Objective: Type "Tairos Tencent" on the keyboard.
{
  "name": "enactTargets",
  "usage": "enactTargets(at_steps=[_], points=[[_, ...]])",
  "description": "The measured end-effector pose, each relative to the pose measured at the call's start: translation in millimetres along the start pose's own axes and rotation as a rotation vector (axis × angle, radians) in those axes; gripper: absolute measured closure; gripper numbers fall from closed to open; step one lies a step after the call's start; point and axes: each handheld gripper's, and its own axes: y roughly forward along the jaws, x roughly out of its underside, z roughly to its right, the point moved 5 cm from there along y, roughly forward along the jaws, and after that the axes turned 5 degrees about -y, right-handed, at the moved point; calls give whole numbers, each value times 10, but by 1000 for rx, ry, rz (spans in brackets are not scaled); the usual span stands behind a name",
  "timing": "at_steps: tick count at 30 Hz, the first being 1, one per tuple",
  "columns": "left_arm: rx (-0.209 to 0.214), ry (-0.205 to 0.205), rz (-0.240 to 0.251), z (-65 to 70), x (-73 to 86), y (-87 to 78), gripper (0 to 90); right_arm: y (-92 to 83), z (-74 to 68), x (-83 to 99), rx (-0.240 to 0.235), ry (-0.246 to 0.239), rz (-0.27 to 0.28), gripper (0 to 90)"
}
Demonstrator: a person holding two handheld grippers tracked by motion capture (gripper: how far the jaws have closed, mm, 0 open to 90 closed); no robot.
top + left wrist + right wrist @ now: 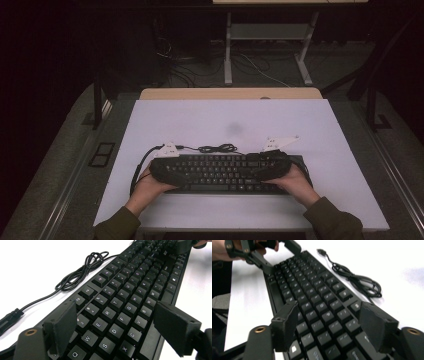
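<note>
In the high view the black keyboard (225, 172) lies near the front edge of the white table (320, 125), with the left gripper (167, 170) over its left end and the right gripper (270, 165) over its right end. The left gripper view shows the jaws standing apart above the keys with nothing pressed between them, and the letters on the keycaps can be read there. In the right gripper view the jaws are also apart over the keys, and the coiled cable (359, 282) lies on the table beside the keyboard's far edge.
</note>
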Motion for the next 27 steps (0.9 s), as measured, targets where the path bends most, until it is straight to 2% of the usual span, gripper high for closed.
enactTargets(at_steps=[7, 12, 18, 23, 27], points=[[-1, -1, 4, -2, 14, -32, 232, 90, 16, -66, 2, 1, 16, 276], [-3, -9, 13, -1, 26, -77, 296, 177, 8, -104, -3, -4, 17, 273], [9, 7, 12, 31, 33, -99, 515, 210, 1, -113, -8, -6, 22, 273], [44, 15, -11, 61, 48, -86, 711, 230, -4, -98, -7, -7, 16, 273], [61, 19, -29, 84, 63, -64, 818, 225, -5, -105, -6, -9, 19, 271]])
